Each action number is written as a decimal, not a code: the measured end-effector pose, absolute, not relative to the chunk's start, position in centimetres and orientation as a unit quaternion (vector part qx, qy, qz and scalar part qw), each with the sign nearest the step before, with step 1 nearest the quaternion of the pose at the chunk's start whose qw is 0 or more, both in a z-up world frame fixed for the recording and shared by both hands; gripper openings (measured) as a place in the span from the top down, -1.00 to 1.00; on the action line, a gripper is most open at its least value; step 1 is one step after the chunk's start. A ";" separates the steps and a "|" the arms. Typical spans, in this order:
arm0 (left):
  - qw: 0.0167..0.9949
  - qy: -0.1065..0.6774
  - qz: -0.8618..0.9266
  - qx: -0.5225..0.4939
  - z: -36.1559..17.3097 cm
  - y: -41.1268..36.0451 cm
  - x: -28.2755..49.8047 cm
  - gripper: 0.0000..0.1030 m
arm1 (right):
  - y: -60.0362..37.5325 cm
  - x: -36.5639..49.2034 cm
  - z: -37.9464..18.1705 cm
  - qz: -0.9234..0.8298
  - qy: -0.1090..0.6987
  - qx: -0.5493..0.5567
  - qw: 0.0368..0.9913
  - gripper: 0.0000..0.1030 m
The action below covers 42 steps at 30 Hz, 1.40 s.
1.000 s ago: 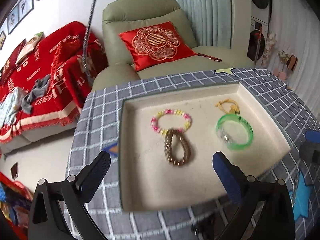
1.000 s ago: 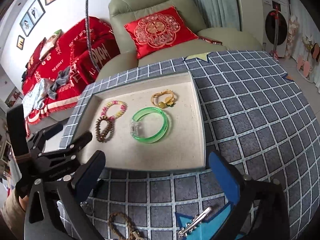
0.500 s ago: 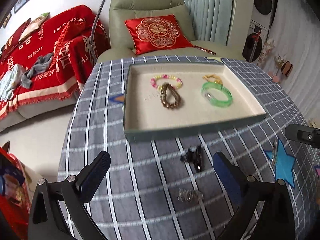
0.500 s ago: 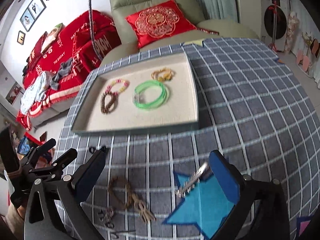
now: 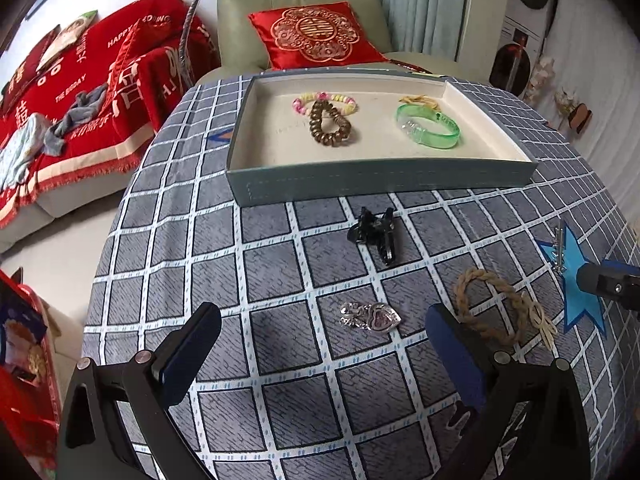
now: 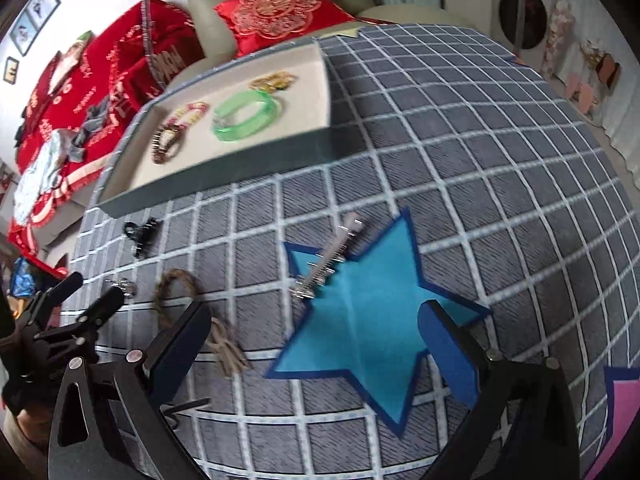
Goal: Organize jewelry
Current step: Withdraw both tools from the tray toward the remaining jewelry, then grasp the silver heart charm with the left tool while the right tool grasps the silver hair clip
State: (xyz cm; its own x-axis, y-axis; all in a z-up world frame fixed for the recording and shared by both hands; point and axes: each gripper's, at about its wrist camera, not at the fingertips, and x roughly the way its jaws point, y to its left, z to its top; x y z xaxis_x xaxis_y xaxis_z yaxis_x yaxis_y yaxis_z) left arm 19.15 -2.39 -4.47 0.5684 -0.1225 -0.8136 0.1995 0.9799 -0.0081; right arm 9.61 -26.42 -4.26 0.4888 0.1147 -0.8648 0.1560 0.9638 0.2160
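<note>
A grey tray (image 5: pixel 380 178) with a cream lining holds a pastel bead bracelet (image 5: pixel 306 98), a brown bead bracelet (image 5: pixel 330 124), a green bangle (image 5: pixel 426 126) and a gold piece (image 5: pixel 418 100). On the checked cloth lie a black claw clip (image 5: pixel 376 234), a silver heart brooch (image 5: pixel 372 316), a braided rope bracelet (image 5: pixel 500 308) and a silver hair clip (image 6: pixel 326 262). My left gripper (image 5: pixel 320 348) is open and empty, low over the brooch. My right gripper (image 6: pixel 316 340) is open and empty above the blue star patch (image 6: pixel 360 328), just short of the hair clip.
The tray (image 6: pixel 224 178) stands at the far side of the round table. A green armchair with a red cushion (image 5: pixel 316 34) and a red-covered sofa (image 5: pixel 60 92) lie beyond. The table edge falls away on the left (image 5: pixel 108 240). A pink patch (image 6: pixel 624 404) is at the right.
Both grippers have pulled back from over the tray toward the near side of the table and dropped lower. The loose pieces on the cloth have come into view. Both stay open.
</note>
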 end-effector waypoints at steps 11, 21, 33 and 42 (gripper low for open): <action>0.886 0.456 -0.072 0.029 -4.8 -2.6 19.2 -1.00 | -26.7 10.9 -5.2 -0.061 0.496 0.139 0.855 -0.83; 0.884 0.461 -0.075 0.030 -5.5 -2.9 19.0 -0.69 | -24.6 12.6 -5.6 -0.101 0.490 0.058 0.864 -0.50; 0.886 0.448 -0.110 0.042 -4.7 -3.7 18.2 0.08 | -24.1 12.6 -5.0 -0.084 0.485 0.054 0.869 0.63; 0.888 0.443 -0.124 0.010 -3.2 -2.0 18.0 0.11 | -25.6 11.2 -4.2 -0.032 0.475 0.115 0.872 0.63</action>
